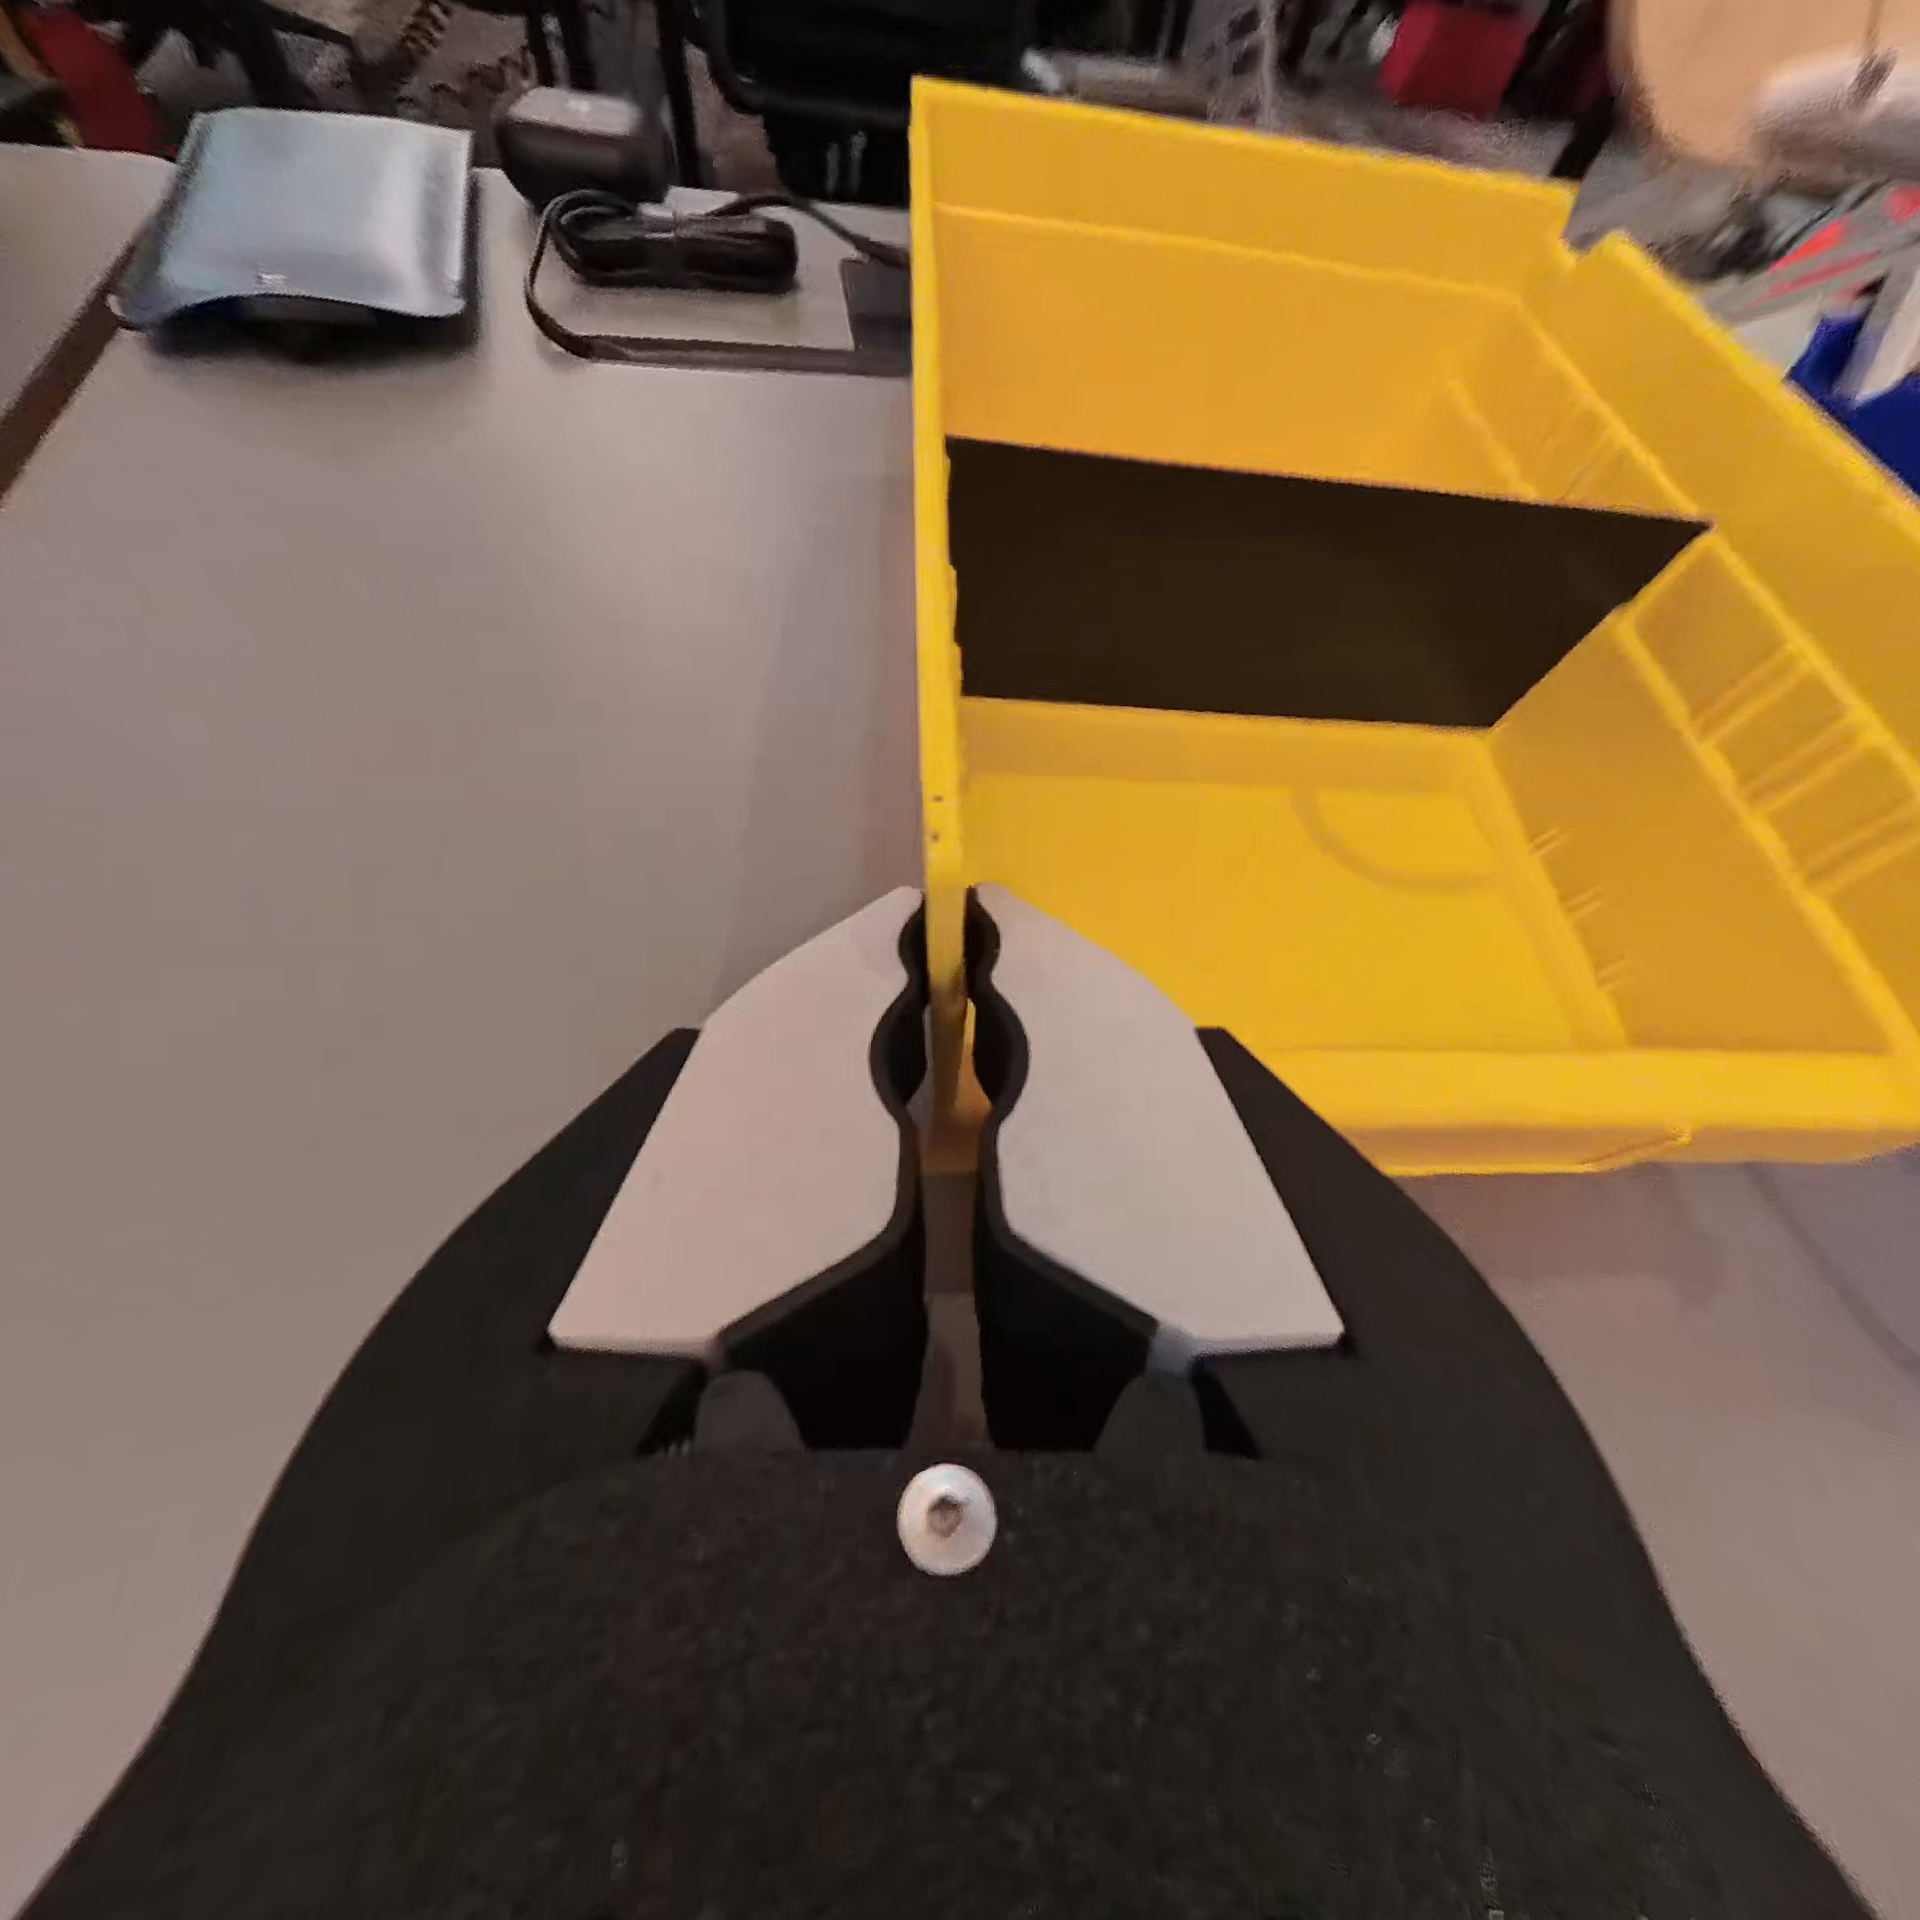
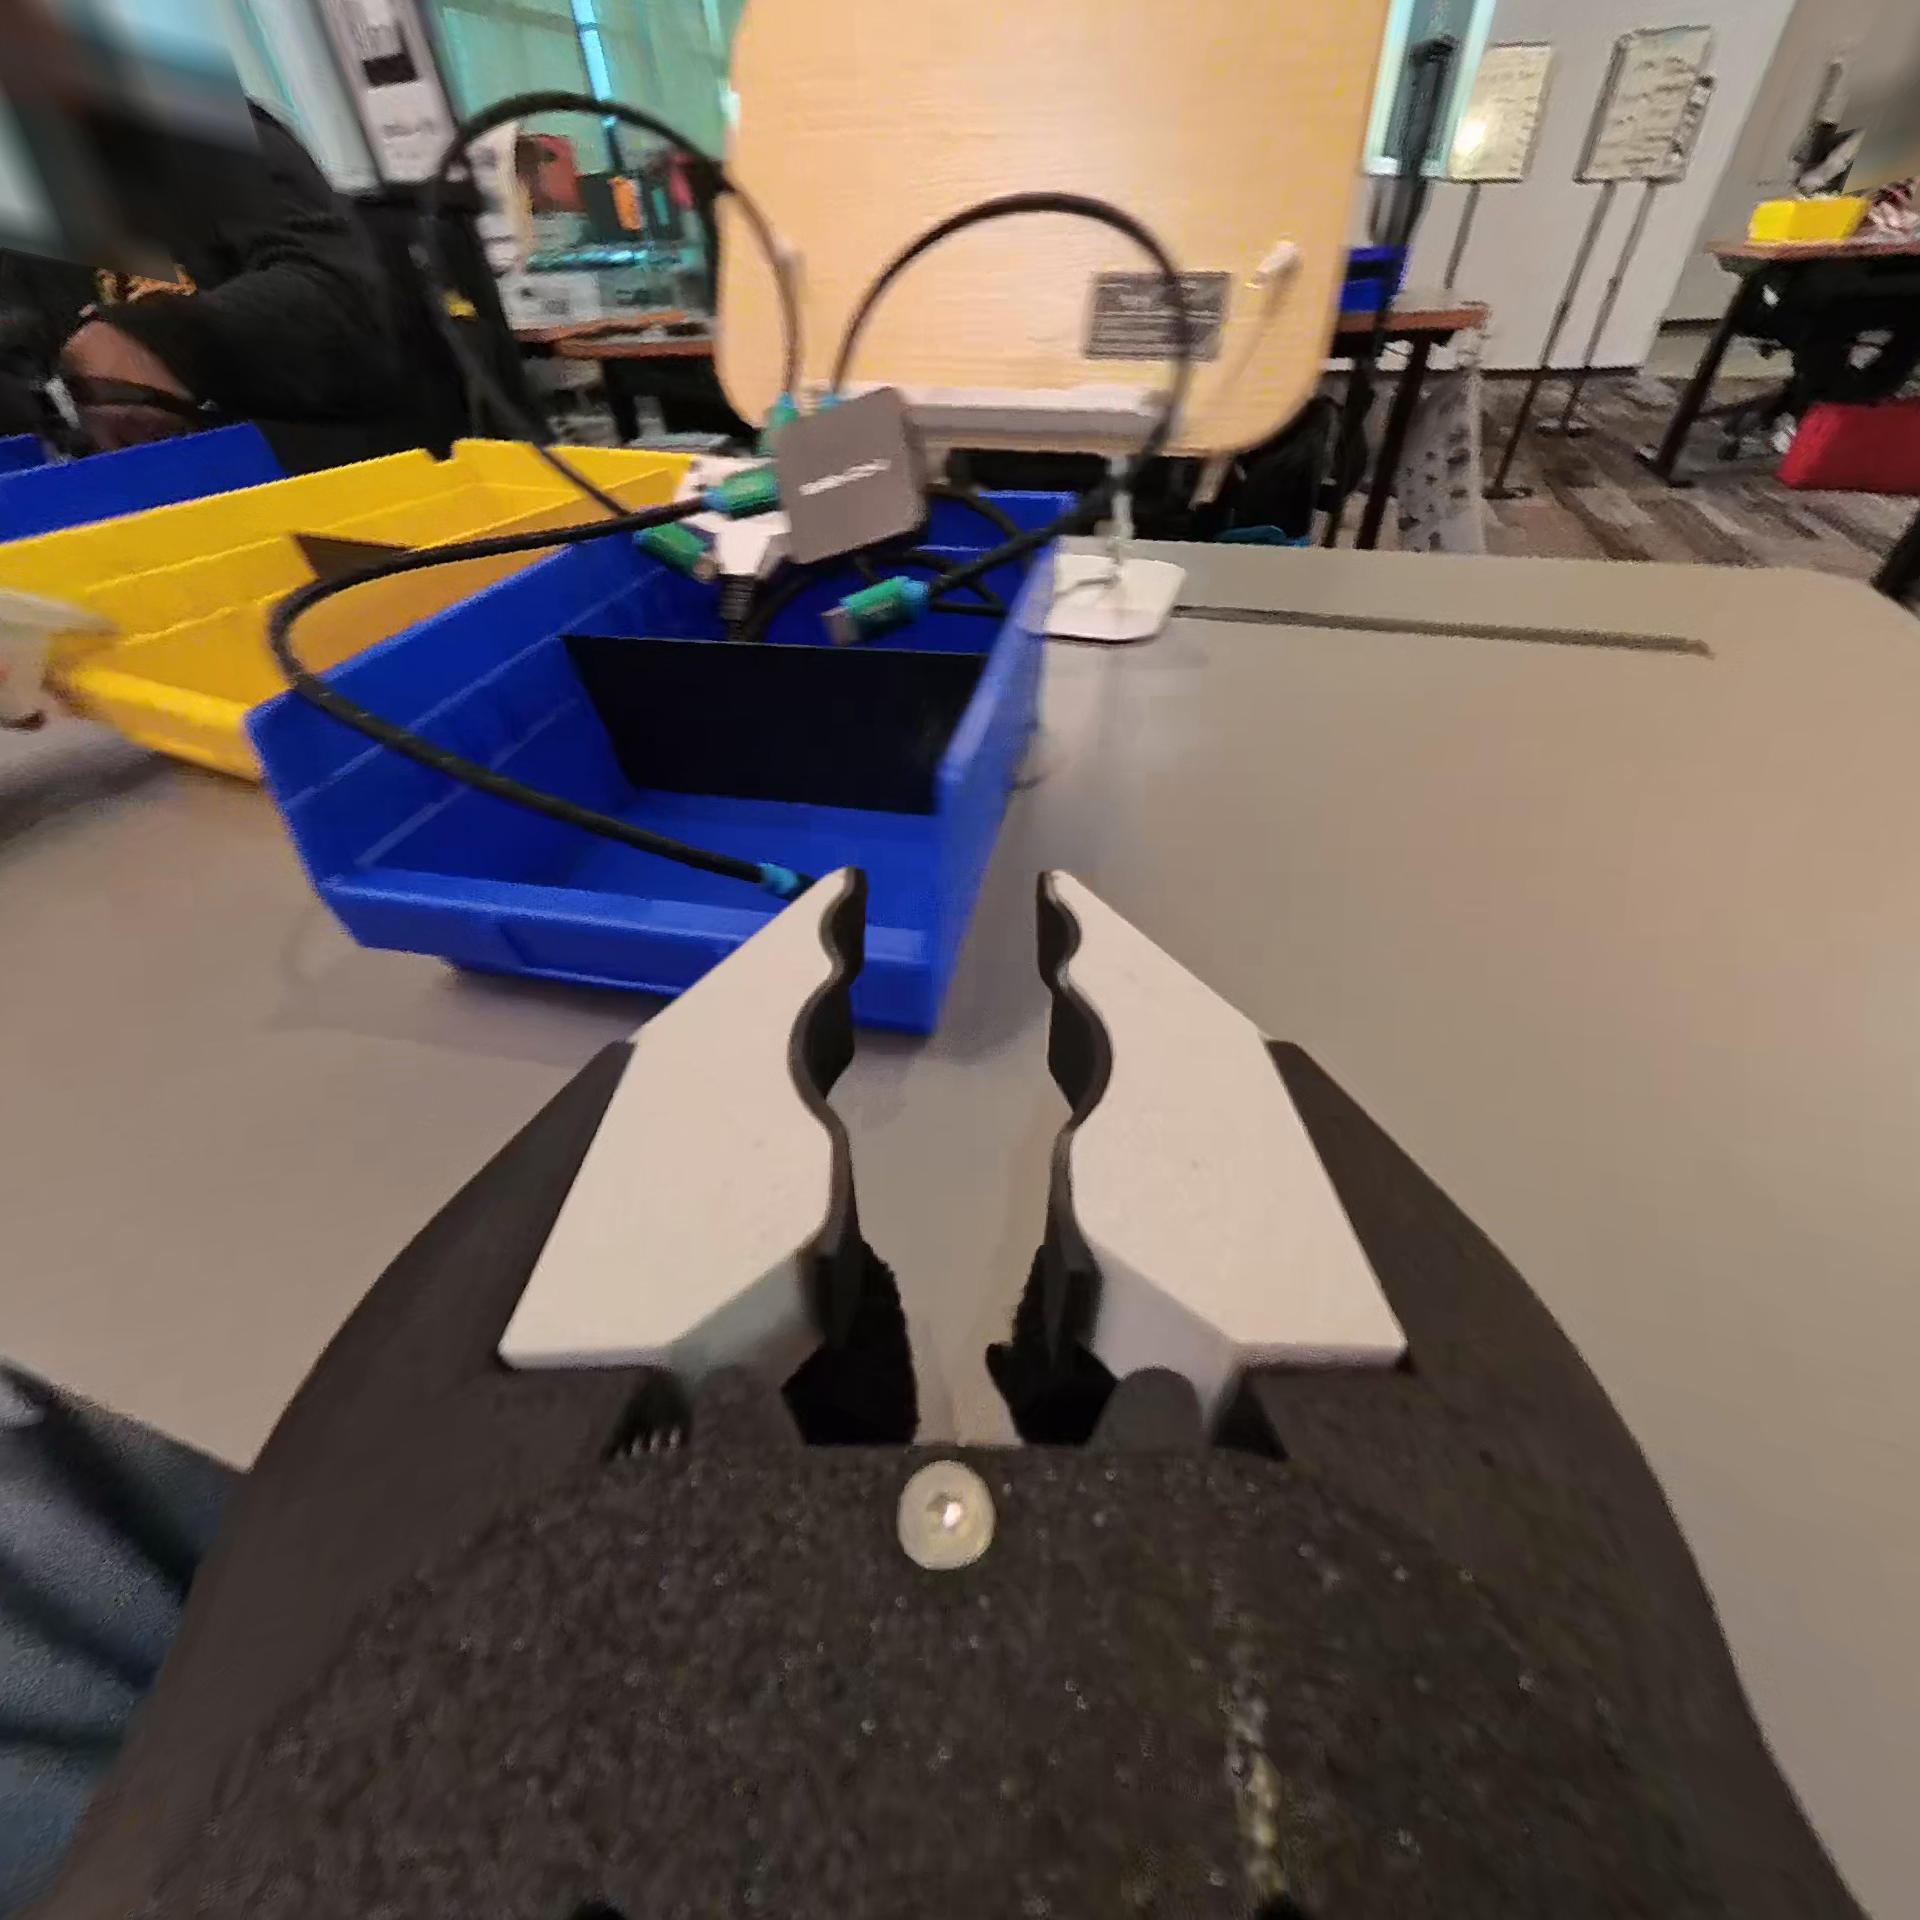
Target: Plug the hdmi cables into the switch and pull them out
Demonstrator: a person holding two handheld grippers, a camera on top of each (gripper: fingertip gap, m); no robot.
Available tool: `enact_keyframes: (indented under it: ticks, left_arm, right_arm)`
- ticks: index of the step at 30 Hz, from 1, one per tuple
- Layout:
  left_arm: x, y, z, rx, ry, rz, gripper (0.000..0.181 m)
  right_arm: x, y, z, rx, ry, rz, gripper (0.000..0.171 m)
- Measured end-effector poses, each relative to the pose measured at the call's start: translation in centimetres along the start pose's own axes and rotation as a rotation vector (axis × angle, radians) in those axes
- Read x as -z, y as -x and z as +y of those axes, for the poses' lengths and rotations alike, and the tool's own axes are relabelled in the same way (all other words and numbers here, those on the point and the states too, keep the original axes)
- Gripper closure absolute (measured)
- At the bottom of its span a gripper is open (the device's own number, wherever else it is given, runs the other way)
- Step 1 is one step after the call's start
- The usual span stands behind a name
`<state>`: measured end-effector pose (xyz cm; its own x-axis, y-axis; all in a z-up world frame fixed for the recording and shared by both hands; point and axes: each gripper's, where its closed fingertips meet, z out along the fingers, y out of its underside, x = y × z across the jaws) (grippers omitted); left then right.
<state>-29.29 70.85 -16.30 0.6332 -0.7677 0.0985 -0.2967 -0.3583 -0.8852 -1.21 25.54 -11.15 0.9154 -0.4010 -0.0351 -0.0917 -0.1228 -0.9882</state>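
My left gripper (image 1: 945, 914) is shut on the near left wall of an empty yellow bin (image 1: 1299, 914) with a black divider (image 1: 1288, 592). The bin also shows at the left in the right wrist view (image 2: 208, 582). My right gripper (image 2: 951, 904) is open and empty, just in front of a blue bin (image 2: 665, 904). A grey HDMI switch (image 2: 847, 478) sits tilted at the back of the blue bin with black cables (image 2: 436, 748) plugged in by green-ended connectors (image 2: 743, 488). One loose green connector (image 2: 878, 608) lies in the bin. One cable end (image 2: 779, 881) hangs by my left fingertip.
The grey table (image 2: 1455, 883) stretches to the right. A white stand base (image 2: 1112, 597) sits behind the blue bin. In the left wrist view, a blue-grey pouch (image 1: 312, 218) and a black power adapter with cord (image 1: 675, 249) lie at the table's far side. A person in black sits at the far left (image 2: 260, 301). About 55 cm separates my left fingertips from my right. The loose green connector (image 2: 878, 608) lies around 20 cm away from my right fingertips. The grey HDMI switch (image 2: 847, 478) is about 25 cm from my right fingertips and 40 cm from my left.
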Motion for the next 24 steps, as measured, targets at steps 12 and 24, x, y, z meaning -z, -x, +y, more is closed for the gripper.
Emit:
enact_keyframes:
  ticks: [12, 24]
  left_arm:
    - [10.8, -4.6, 6.3, 0.024, 0.100, -0.153, 0.177]
    - [21.1, -9.4, 8.8, -0.152, -0.010, -0.375, 0.177]
  right_arm:
    - [-6.1, 25.9, 3.0, 0.325, 0.113, -0.463, 0.120]
    - [-8.8, 26.7, 3.7, 0.073, 0.190, -0.251, 0.153]
